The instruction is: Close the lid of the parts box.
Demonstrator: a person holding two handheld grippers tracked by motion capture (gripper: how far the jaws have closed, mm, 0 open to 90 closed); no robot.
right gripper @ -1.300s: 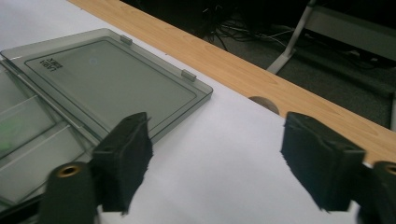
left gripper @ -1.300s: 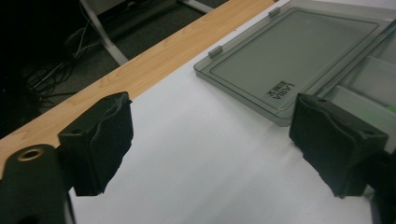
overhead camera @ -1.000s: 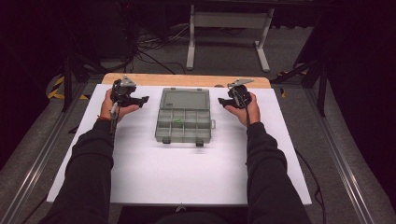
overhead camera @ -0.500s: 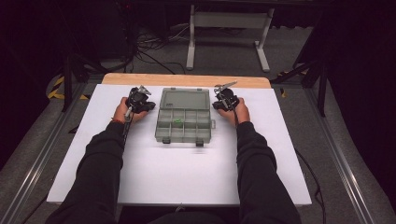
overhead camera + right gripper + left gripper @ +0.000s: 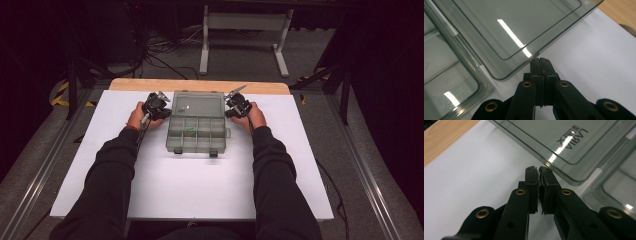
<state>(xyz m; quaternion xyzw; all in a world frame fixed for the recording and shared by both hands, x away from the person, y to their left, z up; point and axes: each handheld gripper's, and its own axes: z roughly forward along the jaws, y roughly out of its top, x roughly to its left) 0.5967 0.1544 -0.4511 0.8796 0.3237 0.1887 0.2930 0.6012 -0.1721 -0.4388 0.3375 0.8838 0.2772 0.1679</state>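
A clear grey compartment box lies open mid-table, its lid folded flat away from me. A small green item sits in one compartment. My left gripper rests at the lid's left edge. In the left gripper view its jaws have just been closing and then eased by a hair. Nothing is between them, and the tips sit right by the lid's rim. My right gripper mirrors this at the lid's right edge. Its jaws have just been closing on nothing, against the lid's corner.
The box lies on a white board over a wooden tabletop. A metal stand and cables are on the floor beyond the table. Rails run along both sides of the table.
Both hands have moved inward from the table's sides to the lid's edges. Both pairs of jaws have gone from open to shut.
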